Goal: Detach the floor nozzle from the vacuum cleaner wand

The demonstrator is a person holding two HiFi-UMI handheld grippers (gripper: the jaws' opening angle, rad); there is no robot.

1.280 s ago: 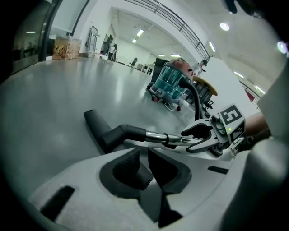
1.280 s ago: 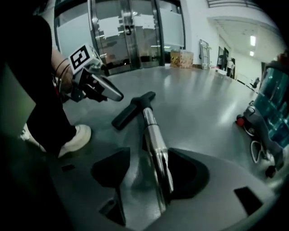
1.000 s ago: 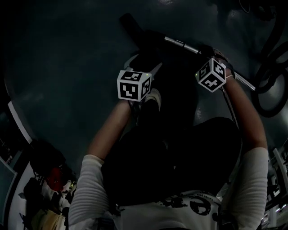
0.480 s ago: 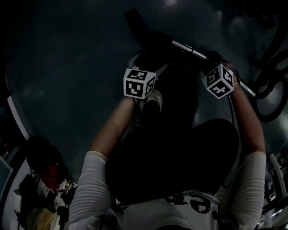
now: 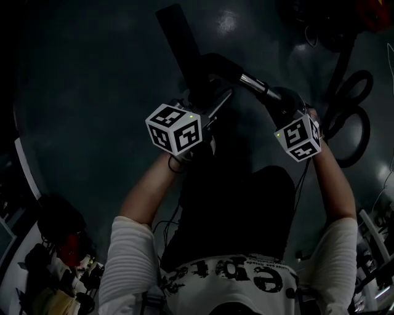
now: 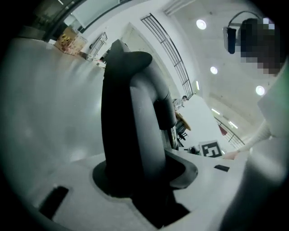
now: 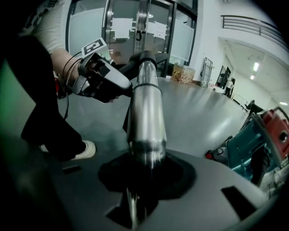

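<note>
The black floor nozzle (image 5: 178, 37) juts away from me above the dark floor, and its curved neck (image 6: 131, 113) joins the chrome wand (image 5: 252, 81). My left gripper (image 5: 204, 99) has its jaws closing on that neck, which fills the gap between them in the left gripper view (image 6: 135, 191). My right gripper (image 5: 280, 103) is shut on the wand (image 7: 146, 113), whose shiny tube runs straight out from its jaws (image 7: 140, 180). In the right gripper view the left gripper (image 7: 101, 76) sits at the wand's far end.
Black hose loops (image 5: 351, 117) lie on the floor at the right, with a red item (image 5: 375, 15) beyond them. Clutter (image 5: 61, 246) sits at the lower left. A red and teal machine (image 7: 266, 140) stands right of the wand. My shoe (image 7: 83, 149) is near.
Both grippers have risen toward the head camera and their cubes look larger. The nozzle and wand came up with them, and the nozzle now stretches further up the picture.
</note>
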